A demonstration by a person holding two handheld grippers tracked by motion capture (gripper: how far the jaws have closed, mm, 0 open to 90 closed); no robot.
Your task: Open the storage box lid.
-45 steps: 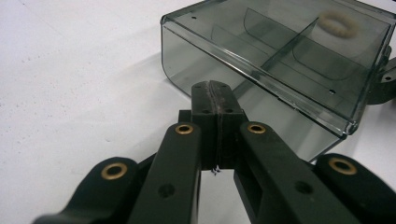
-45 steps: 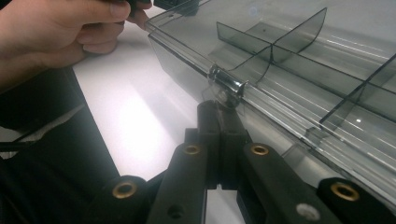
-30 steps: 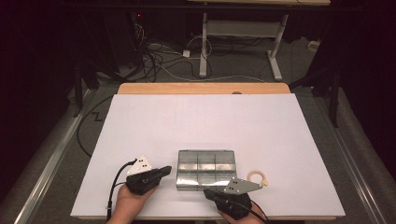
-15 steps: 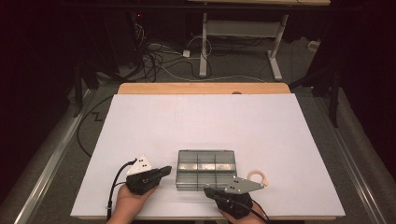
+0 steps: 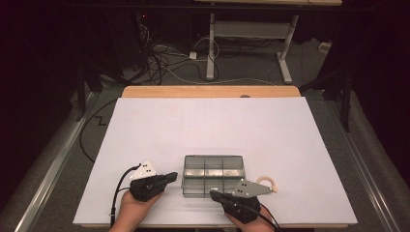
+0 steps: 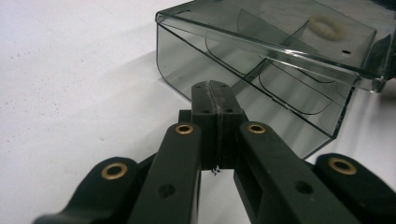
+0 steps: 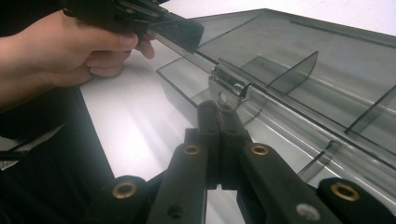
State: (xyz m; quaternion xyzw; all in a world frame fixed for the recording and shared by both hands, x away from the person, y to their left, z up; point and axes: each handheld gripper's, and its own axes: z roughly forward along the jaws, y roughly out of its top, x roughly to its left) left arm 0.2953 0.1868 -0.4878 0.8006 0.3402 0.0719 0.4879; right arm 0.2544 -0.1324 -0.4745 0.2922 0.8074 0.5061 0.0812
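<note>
A clear grey compartment box (image 5: 213, 168) with its lid down lies near the table's front edge. My left gripper (image 5: 170, 178) is shut and empty, its tips close to the box's left end wall (image 6: 187, 65). My right gripper (image 5: 215, 194) is also shut, with its tips just under a small metal latch (image 7: 228, 88) on the box's front side. In the right gripper view the jaws (image 7: 218, 112) press together with nothing between them. A cream ring (image 5: 268, 182) lies on the table right of the box and is seen through the box (image 6: 328, 28) in the left gripper view.
The white table top (image 5: 208, 125) stretches wide beyond the box, with a wooden strip (image 5: 208, 91) at its far edge. The person's left hand (image 7: 60, 51) holds the other gripper at the box's far end. Cables and desk legs lie on the floor behind.
</note>
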